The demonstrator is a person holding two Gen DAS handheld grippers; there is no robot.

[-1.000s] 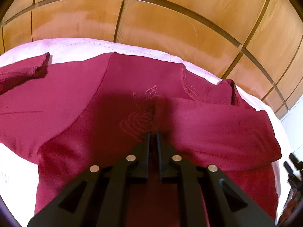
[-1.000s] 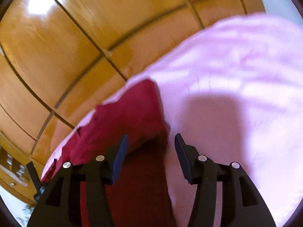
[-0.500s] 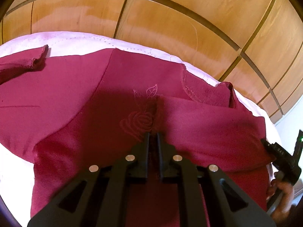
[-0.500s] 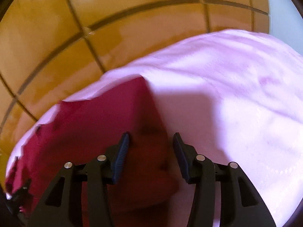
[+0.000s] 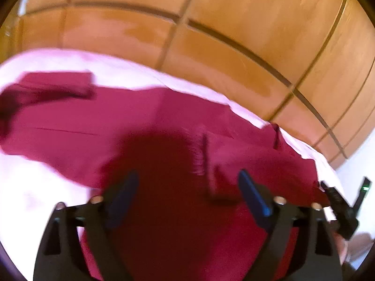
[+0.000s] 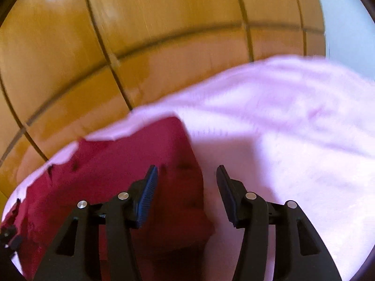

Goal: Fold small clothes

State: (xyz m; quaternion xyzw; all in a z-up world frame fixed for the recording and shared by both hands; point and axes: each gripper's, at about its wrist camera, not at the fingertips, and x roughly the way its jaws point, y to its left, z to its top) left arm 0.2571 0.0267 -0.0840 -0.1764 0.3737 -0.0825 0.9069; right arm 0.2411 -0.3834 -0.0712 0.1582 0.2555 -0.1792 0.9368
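Note:
A dark red garment (image 5: 131, 121) lies spread on a pale pink bed cover (image 5: 28, 187). One sleeve (image 5: 264, 164) is folded across its chest; the other sleeve (image 5: 56, 86) lies at the far left. My left gripper (image 5: 187, 185) hovers over the middle of the garment, its jaws opening wide with nothing pinched between them. In the right wrist view the garment's right edge (image 6: 145, 159) lies below my right gripper (image 6: 186, 175). Its jaws are opening and the pads stand clear of the cloth. The right gripper (image 5: 342, 201) also shows at the left view's lower right edge.
A wooden panelled wall (image 5: 211, 35) rises right behind the bed. The pink cover (image 6: 293, 128) stretches out bare to the right of the garment. A white wall strip (image 6: 346, 18) shows at the far right. Both views are motion-blurred.
The left gripper went from shut on the folded sleeve's end to wide open and pulled back. The right gripper shifted along the garment's edge and its jaws widened a little.

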